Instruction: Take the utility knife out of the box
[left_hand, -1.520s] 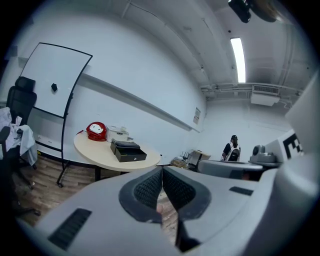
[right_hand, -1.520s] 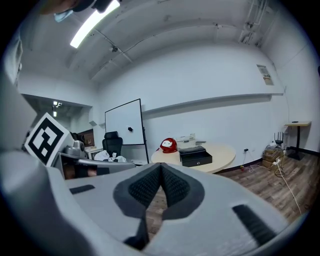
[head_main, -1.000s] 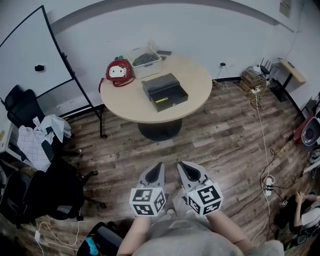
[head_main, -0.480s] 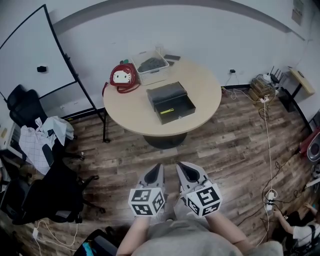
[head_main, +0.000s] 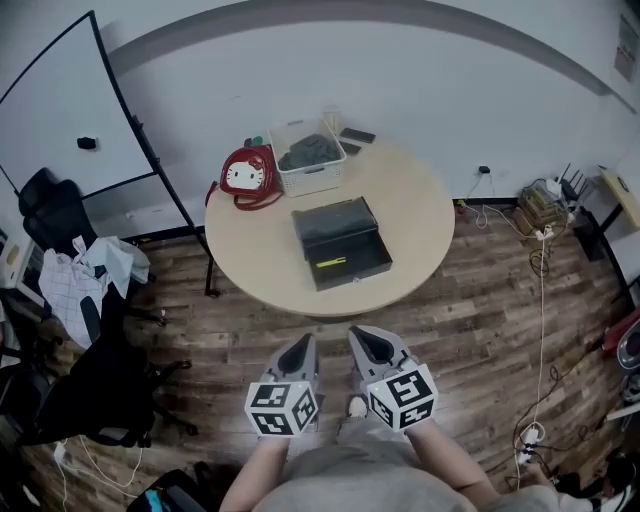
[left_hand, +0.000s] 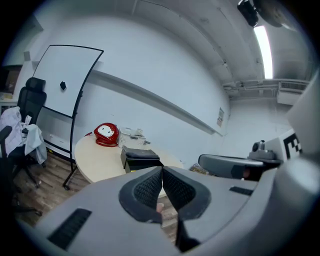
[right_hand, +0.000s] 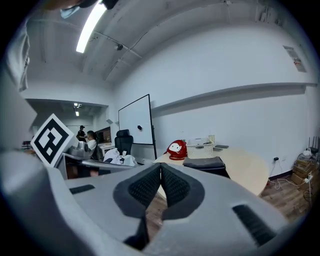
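1. The round table stood on a wood floor; the person faced its near edge.
2. The black box sat near the table's centre, closer to the near edge than to the far one. Its near half lay open.
3. The utility knife showed only as a thin yellow streak lying inside the open half of the box. No finer detail could be made out.
4. The left gripper was held in front of the body, over the floor, short of the table's near edge. Its jaws were closed pad to pad with nothing between them, as its own view confirmed.
5. The right gripper sat just beside the left one. Its jaws were likewise pressed together and empty.
6. Neither gripper touched the table or the box.
7. At the far edge stood a white basket with dark contents. A red bag lay just beside it toward the far-left edge.
8. A whiteboard stood off the table's left side.
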